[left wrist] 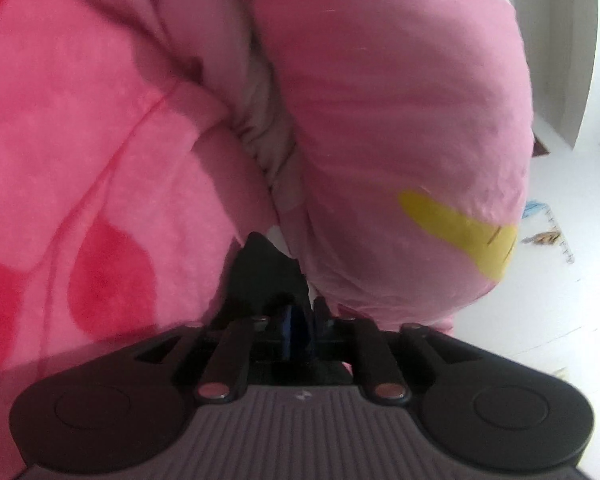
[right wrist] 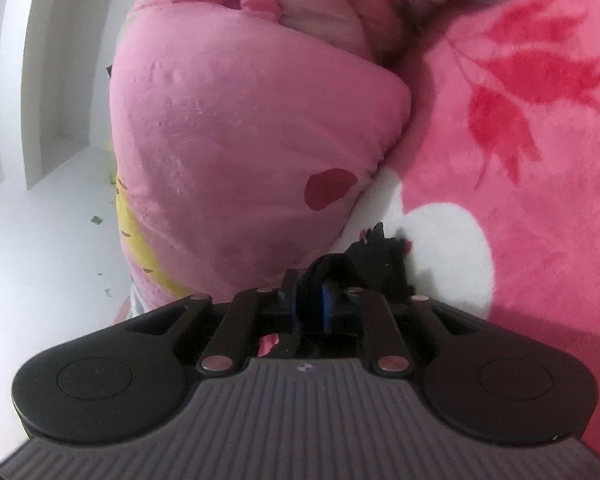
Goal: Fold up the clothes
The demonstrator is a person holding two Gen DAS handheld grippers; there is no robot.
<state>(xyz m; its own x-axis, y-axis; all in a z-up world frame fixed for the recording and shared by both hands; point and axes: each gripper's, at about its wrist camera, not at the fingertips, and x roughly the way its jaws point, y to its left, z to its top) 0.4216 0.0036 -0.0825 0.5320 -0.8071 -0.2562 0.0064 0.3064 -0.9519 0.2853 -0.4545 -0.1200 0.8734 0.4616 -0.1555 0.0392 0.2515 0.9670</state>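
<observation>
Pink quilt point(left wrist: 400, 120), one dark cloth point(left wrist: 268, 268), two claws seemingly pinching it.

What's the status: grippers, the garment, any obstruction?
Left gripper shut on black cloth. Right gripper shut on the same. Pink quilt bulges right ahead, fleece blanket alongside.

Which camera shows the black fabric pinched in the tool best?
The right wrist view: the black fabric bunches beyond the shut right tool, lit against white fleece. The left wrist view shows only a dark, shadowed peak at the left tool.
</observation>
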